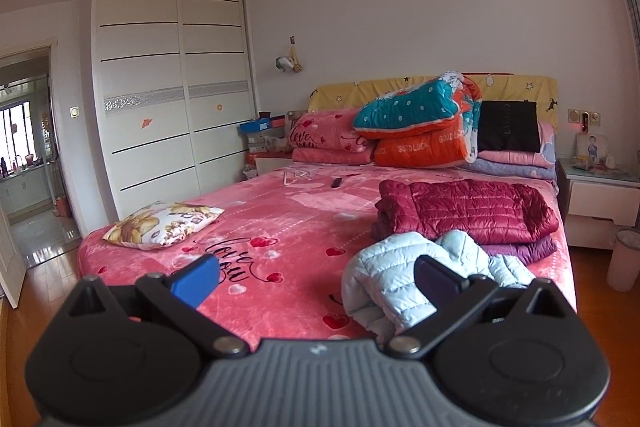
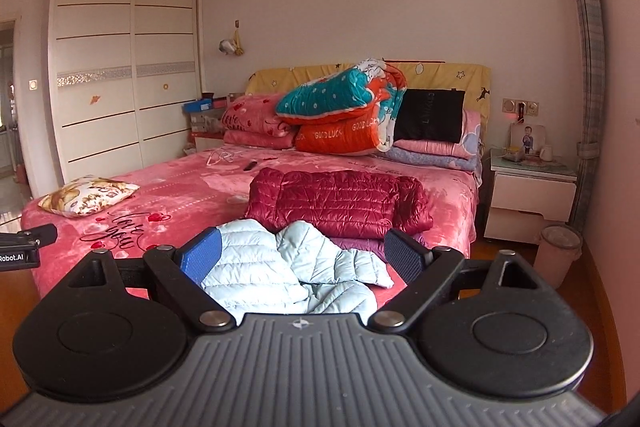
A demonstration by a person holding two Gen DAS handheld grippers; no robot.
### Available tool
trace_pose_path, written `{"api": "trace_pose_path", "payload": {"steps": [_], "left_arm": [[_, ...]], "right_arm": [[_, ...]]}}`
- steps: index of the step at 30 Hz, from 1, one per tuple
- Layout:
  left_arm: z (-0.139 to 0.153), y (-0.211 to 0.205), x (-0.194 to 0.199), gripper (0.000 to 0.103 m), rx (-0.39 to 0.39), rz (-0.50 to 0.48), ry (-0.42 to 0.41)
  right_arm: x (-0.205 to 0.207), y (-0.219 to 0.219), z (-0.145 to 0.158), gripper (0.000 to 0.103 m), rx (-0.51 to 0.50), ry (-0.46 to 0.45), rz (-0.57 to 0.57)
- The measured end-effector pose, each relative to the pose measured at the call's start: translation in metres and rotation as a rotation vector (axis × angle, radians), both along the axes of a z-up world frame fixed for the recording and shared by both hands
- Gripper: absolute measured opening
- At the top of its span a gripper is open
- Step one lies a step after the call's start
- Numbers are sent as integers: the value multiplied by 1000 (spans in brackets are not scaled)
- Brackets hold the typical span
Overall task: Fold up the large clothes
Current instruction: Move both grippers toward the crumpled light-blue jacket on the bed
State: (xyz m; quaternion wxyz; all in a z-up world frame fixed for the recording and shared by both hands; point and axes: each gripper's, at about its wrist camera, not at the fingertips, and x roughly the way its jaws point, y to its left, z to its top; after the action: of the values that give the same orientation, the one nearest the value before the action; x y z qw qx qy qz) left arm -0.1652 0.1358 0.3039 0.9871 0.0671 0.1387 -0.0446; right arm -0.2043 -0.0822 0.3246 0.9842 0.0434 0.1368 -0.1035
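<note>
i see both my left gripper (image 1: 316,277) and right gripper (image 2: 302,253) spread wide and empty, short of the crumpled pale blue jacket (image 2: 288,267) at the bed's (image 1: 280,223) near right corner.

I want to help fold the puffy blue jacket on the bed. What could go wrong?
1. The light blue puffer jacket lies crumpled at the near edge of the bed; a pull toward you might slide it onto the floor.
2. It rests against the folded maroon puffer jacket, so dragging it could upset that neat pile.
3. Both tools, left and right, are open and hold nothing; slick, puffy fabric may slip from a shallow pinch.
</note>
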Motion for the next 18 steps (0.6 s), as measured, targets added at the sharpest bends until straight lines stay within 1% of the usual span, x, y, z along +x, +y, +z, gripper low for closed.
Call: {"api": "trace_pose_path", "payload": {"steps": [10,18], "left_arm": [[-6,0,-7,103,13,-4,5],[-16,-5,-2,103,6,-43,33]], "right_arm": [[1,-6,7,103,32,-33,1],[9,-4,1,103,55,-38,-26]]}}
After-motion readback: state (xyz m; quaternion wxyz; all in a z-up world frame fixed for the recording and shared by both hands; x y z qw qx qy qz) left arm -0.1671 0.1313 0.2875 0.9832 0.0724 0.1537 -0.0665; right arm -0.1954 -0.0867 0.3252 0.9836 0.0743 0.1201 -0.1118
